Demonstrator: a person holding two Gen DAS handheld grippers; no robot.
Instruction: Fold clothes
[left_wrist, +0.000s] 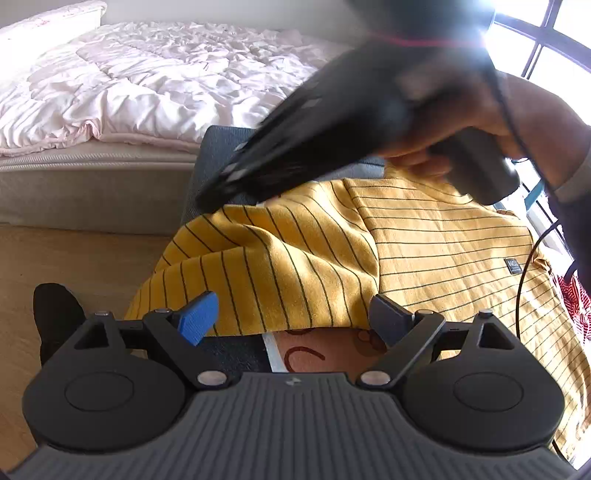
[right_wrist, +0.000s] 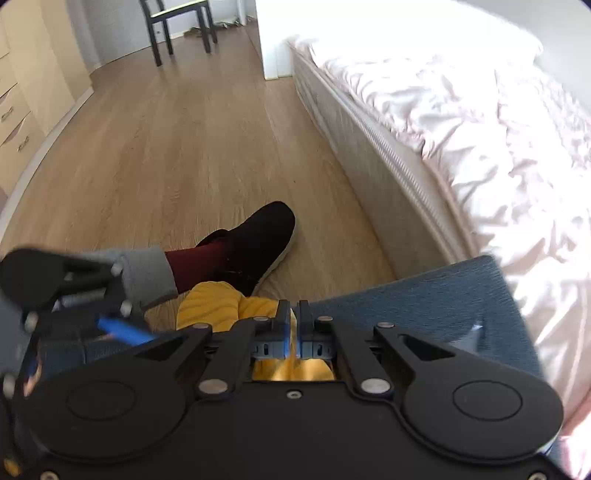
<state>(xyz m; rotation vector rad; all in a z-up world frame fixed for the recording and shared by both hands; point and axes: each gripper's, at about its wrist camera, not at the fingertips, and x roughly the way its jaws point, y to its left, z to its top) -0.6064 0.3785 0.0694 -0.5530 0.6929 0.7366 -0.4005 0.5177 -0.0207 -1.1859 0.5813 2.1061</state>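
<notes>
- Yellow striped shirt (left_wrist: 424, 236) lies on a blue-grey cushioned seat (left_wrist: 218, 155) next to the bed (left_wrist: 147, 85). Right part is fairly flat; left part is rucked up and hangs over the seat's near-left edge toward the wood floor (left_wrist: 74, 254).
- Left gripper (left_wrist: 291, 317): jaws spread wide, nothing between them, hovering just above the shirt's near hem. Blue pad on the left finger, dark one on the right.
- Right gripper (right_wrist: 293, 328): jaws pinched together on a fold of yellow fabric, so it's gripping the shirt. From the left wrist view it shows as a dark motion-blurred shape over the far-left of the shirt, held in a hand (left_wrist: 491, 122).
- Step in hand, my read: folding the left side or sleeve in over the body, right gripper carrying the cloth.
- To do it well: left gripper should come down on the near hem and pin or pinch it so the body doesn't drag along with the pull.
- Keep the carried edge taut and low, line it up with the stripes, let go only once it lies flat.
- Risk: the overhanging bunch slides off toward the floor; gather it first.
- Cable (left_wrist: 532, 258) trails across the right side of the shirt; keep it clear of the fold.
</notes>
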